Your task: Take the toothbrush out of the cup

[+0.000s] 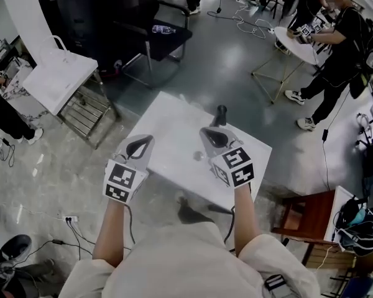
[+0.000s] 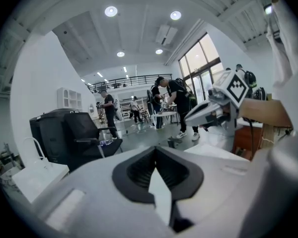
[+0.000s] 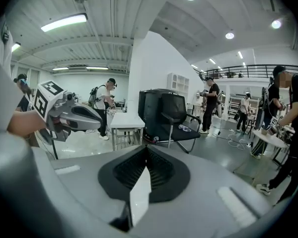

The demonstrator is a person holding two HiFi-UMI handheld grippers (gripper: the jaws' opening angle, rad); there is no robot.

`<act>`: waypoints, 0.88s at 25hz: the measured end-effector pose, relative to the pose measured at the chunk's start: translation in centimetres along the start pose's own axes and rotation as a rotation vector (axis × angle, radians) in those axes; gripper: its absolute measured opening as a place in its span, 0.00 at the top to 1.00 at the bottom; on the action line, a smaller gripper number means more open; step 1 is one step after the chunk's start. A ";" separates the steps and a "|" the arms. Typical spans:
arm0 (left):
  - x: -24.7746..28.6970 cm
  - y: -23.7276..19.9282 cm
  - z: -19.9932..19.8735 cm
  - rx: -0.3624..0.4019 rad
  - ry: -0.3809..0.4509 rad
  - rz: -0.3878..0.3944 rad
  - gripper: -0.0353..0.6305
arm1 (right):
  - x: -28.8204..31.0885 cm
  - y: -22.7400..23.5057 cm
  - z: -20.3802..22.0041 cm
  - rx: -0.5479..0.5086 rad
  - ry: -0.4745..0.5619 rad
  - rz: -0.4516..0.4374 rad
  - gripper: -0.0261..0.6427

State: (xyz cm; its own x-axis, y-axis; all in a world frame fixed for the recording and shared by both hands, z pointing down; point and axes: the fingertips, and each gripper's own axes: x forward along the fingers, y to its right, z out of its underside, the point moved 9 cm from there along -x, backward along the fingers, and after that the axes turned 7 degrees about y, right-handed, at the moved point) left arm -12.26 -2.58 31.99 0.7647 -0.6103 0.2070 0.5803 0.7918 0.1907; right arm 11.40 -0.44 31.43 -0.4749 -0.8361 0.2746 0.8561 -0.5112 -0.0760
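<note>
A small dark cup (image 1: 219,121) stands near the far edge of the white table (image 1: 174,123), with the dark toothbrush (image 1: 222,110) upright in it. My right gripper (image 1: 208,132) hovers just in front of the cup, shut and empty. My left gripper (image 1: 149,139) is over the table's left part, also shut on nothing. In the left gripper view the shut gripper (image 2: 155,148) points past the cup (image 2: 173,143), with the right gripper (image 2: 208,110) at the right. The right gripper view has its shut gripper (image 3: 147,148) in front and the left gripper (image 3: 74,115) at the left; no cup shows there.
A black chair (image 1: 143,23) and a white side table (image 1: 56,79) stand beyond the table at the left. A wooden chair (image 1: 304,219) is at the right. A person (image 1: 339,54) stands by a round table (image 1: 298,45) at the far right. Cables lie on the floor.
</note>
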 end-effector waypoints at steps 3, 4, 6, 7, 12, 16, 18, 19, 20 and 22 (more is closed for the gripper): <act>1.9 -1.4 0.3 -0.008 -0.013 -0.008 0.94 | 2.7 2.1 0.4 0.001 -0.021 -0.010 0.95; 2.6 -1.8 0.4 -0.010 -0.015 -0.012 0.94 | 3.6 2.9 0.5 0.005 -0.030 -0.013 0.95; 3.9 -2.7 0.5 -0.017 -0.022 -0.019 0.94 | 5.3 4.2 0.7 0.018 -0.043 -0.019 0.95; 4.4 -3.1 0.5 -0.022 -0.026 -0.021 0.94 | 6.1 4.8 0.8 0.025 -0.049 -0.022 0.94; 7.1 -5.1 1.5 -0.052 -0.052 -0.026 0.94 | 10.1 7.3 1.7 0.033 -0.097 -0.036 0.92; 9.1 -6.9 2.7 -0.070 -0.072 -0.038 0.94 | 13.2 8.9 2.8 0.042 -0.121 -0.051 0.90; 10.2 -7.4 3.2 -0.077 -0.082 -0.039 0.94 | 14.6 9.9 3.4 0.062 -0.128 -0.067 0.90; 10.8 -7.5 3.4 -0.080 -0.087 -0.038 0.94 | 15.1 10.4 3.7 0.068 -0.135 -0.072 0.90; 11.4 -7.6 3.5 -0.081 -0.091 -0.037 0.94 | 15.7 11.0 4.1 0.069 -0.143 -0.074 0.90; 12.6 -7.7 3.9 -0.084 -0.097 -0.039 0.94 | 16.8 12.0 4.9 0.061 -0.156 -0.076 0.90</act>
State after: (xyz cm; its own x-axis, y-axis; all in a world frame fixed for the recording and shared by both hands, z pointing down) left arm -8.20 -16.51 36.86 0.7129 -0.6369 0.2936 0.6333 0.7644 0.1205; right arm 14.68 -19.66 39.80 -0.5056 -0.7516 0.4235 0.8318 -0.5551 0.0079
